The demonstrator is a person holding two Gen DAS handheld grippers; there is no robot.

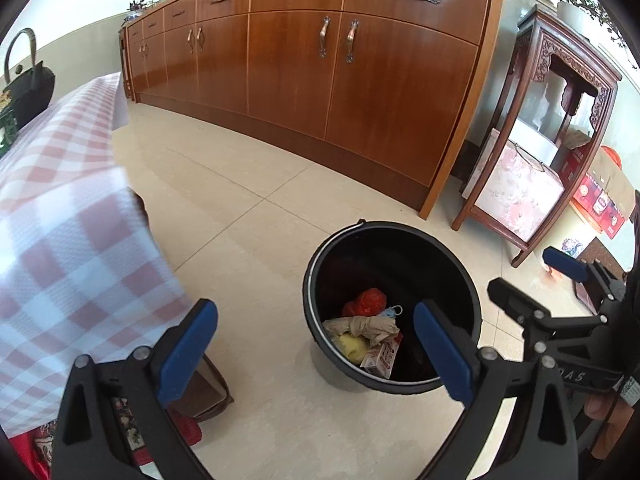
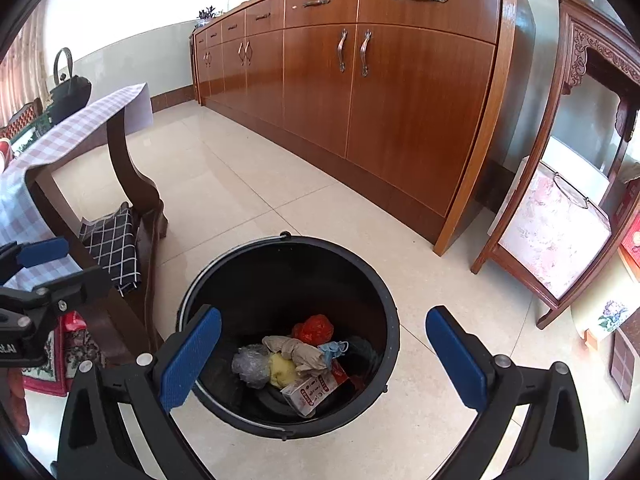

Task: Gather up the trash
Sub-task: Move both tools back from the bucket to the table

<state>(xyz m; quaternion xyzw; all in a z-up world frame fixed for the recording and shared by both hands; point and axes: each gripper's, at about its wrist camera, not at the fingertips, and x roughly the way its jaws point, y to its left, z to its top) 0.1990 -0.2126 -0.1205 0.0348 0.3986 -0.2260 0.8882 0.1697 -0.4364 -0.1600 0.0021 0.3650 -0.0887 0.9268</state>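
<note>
A black bucket stands on the tiled floor and holds trash: a red bag, a crumpled brown paper wad, a yellow lump, a small carton, a clear plastic wad and a blue mask. My right gripper hangs open over the bucket with nothing between its blue pads. My left gripper is open and empty too, just left of the bucket. Each gripper shows in the other's view: the right gripper and the left gripper.
A long wooden sideboard runs along the back. A table with a pink checked cloth stands at the left, with a black kettle on it. A carved stand with a floral box is at the right.
</note>
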